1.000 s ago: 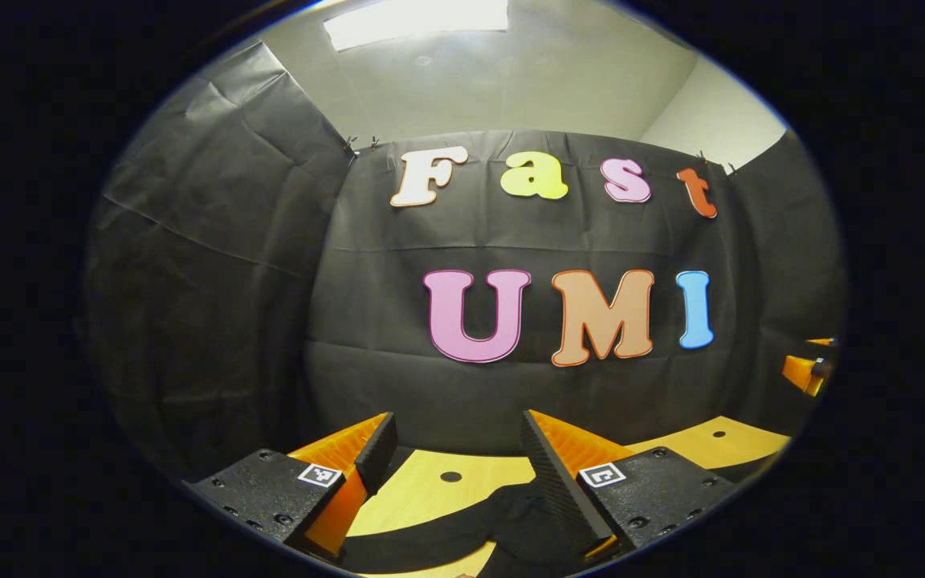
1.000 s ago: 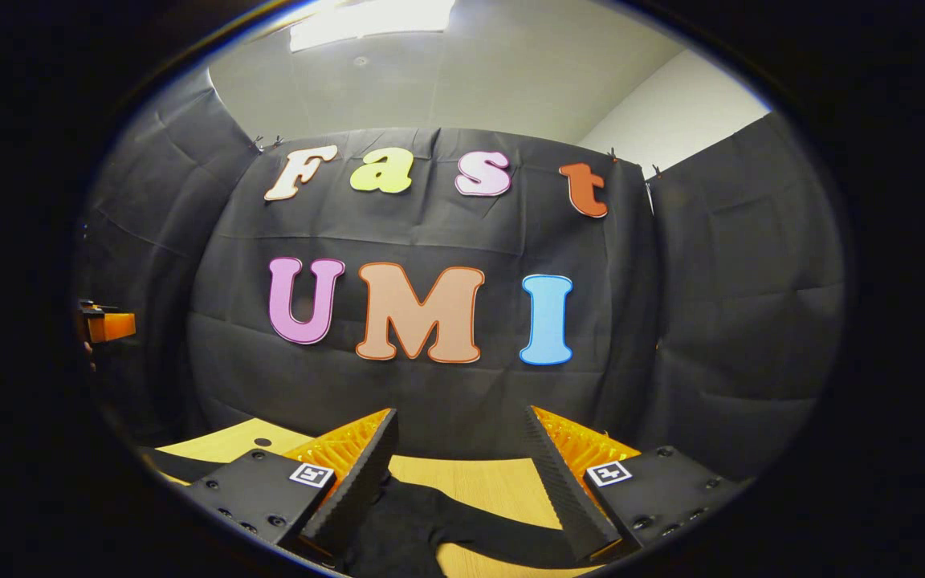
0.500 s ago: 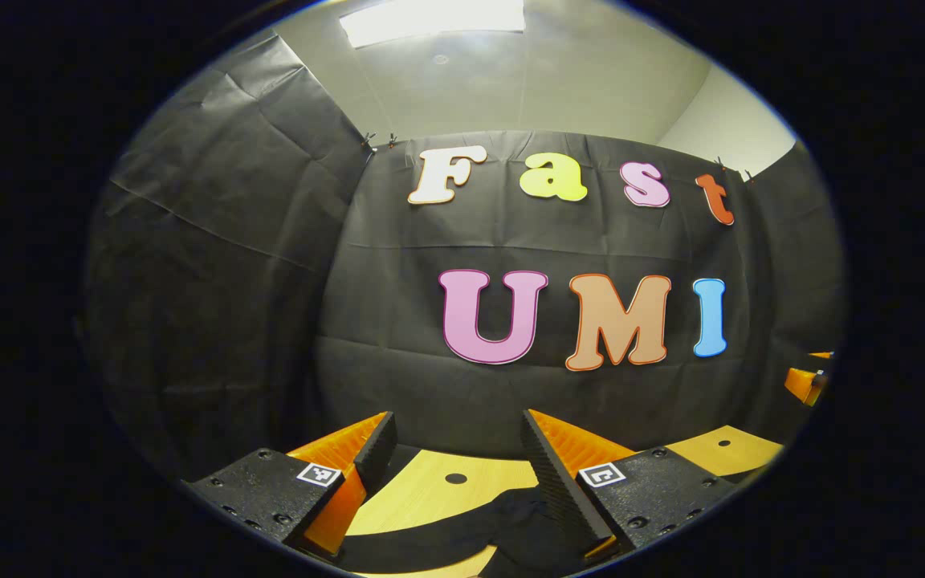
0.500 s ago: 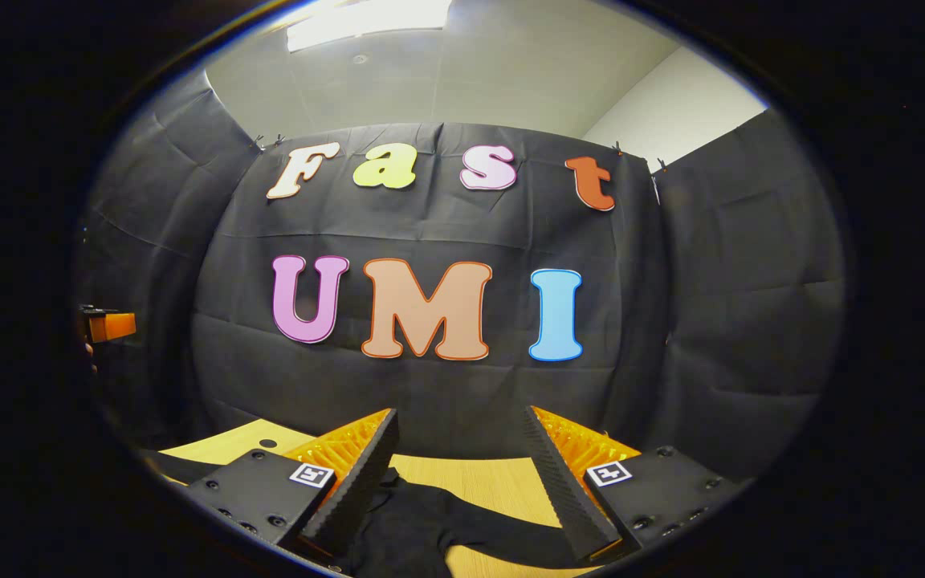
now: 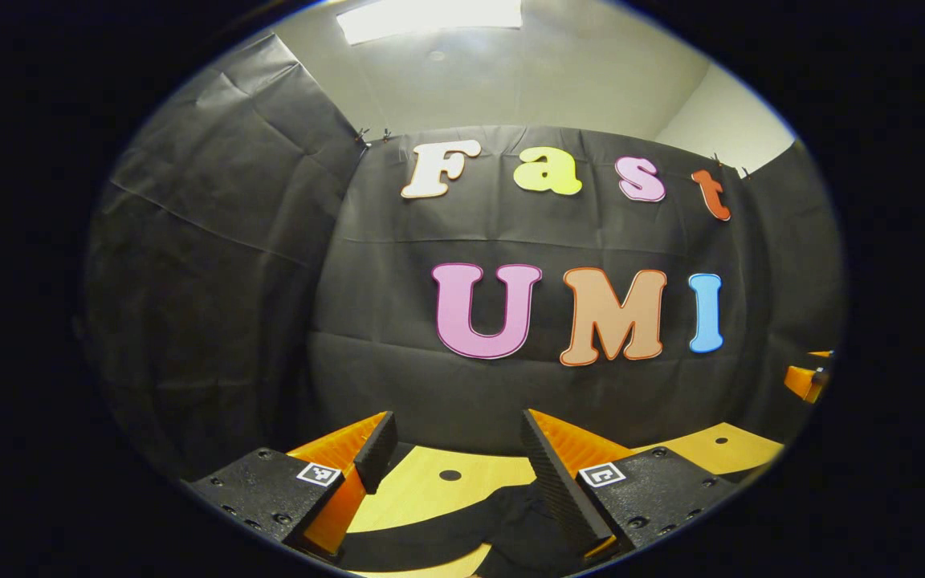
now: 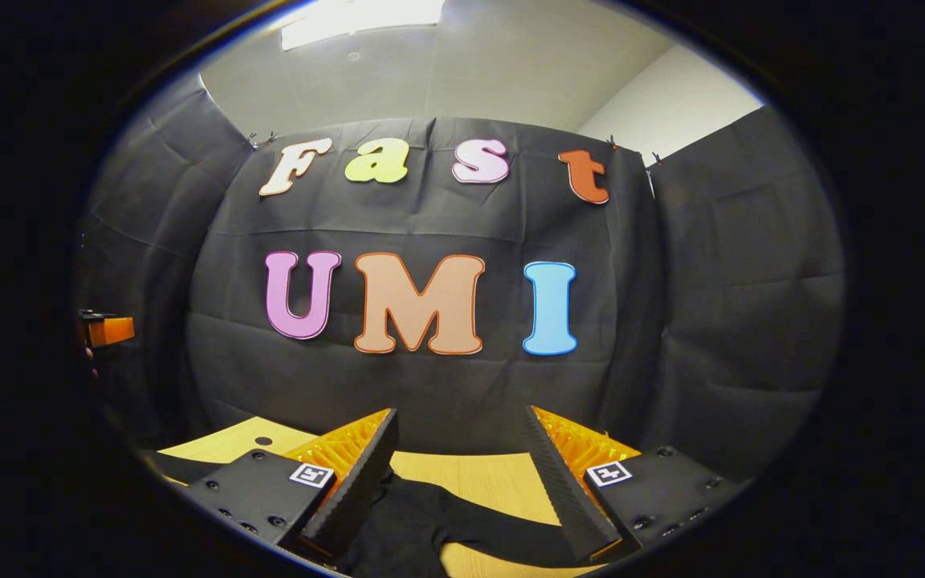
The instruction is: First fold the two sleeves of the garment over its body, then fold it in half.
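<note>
Little has shifted; both claws, left claw and right claw, hover spread above garment.

Garment: black cloth, matt, soft, limp folds; same in left gripper view.
Table: wood or wood-look top, pale, smooth, low sheen, w/ small round holes; plain grain in right gripper view.
Wall: black cloth, matt, creased, thin.
Left gripper: finger faces ribbed/serrated, matt; outer shells plastic, ribbed, slight sheen; base blocks rough-textured matt, w/ screws + paper-like tags.
Right gripper: same build – toothed matt faces, lattice plastic shells, grainy matt blocks.
Ceiling: smooth, matt, painted look.
</note>
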The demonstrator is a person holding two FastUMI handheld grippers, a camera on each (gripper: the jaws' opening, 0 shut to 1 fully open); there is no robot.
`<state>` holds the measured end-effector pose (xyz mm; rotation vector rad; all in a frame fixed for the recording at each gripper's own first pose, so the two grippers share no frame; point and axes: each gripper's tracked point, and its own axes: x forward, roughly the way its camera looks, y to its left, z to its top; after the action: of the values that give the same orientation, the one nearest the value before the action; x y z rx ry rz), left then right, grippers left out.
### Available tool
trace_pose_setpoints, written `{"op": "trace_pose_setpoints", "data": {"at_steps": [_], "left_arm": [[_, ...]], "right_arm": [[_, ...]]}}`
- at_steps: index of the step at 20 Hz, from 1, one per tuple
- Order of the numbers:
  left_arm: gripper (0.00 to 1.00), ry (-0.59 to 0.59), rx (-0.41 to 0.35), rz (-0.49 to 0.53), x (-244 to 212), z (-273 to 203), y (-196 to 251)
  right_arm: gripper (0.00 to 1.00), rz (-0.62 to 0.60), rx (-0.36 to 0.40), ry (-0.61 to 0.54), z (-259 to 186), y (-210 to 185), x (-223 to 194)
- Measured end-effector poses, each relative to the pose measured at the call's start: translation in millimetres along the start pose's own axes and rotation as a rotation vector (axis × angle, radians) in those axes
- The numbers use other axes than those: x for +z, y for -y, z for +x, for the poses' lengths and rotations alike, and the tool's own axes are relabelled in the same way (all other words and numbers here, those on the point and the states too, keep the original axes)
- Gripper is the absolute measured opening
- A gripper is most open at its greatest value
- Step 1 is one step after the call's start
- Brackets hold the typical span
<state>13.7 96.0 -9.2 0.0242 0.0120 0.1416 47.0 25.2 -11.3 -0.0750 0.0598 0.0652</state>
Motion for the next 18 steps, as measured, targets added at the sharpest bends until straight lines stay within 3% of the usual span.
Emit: {"op": "trace_pose_setpoints", "data": {"at_steps": [6, 14, 18], "left_arm": [[0.89, -0.005, -0.022, -0.006, -1.4, -2.7, 12.1], [0.89, -0.002, -0.019, 0.015, 2.1, -8.9, 20.8], [0.89, -0.001, -0.017, 0.029, 3.4, -12.5, 29.4]], "right_arm": [[0.98, -0.044, -0.040, -0.039, 9.4, 31.4, -13.8], [0.96, -0.083, -0.224, -0.152, 26.7, 138.9, -60.4], [0.98, -0.099, -0.281, -0.216, 29.4, 179.8, -92.8]]}}
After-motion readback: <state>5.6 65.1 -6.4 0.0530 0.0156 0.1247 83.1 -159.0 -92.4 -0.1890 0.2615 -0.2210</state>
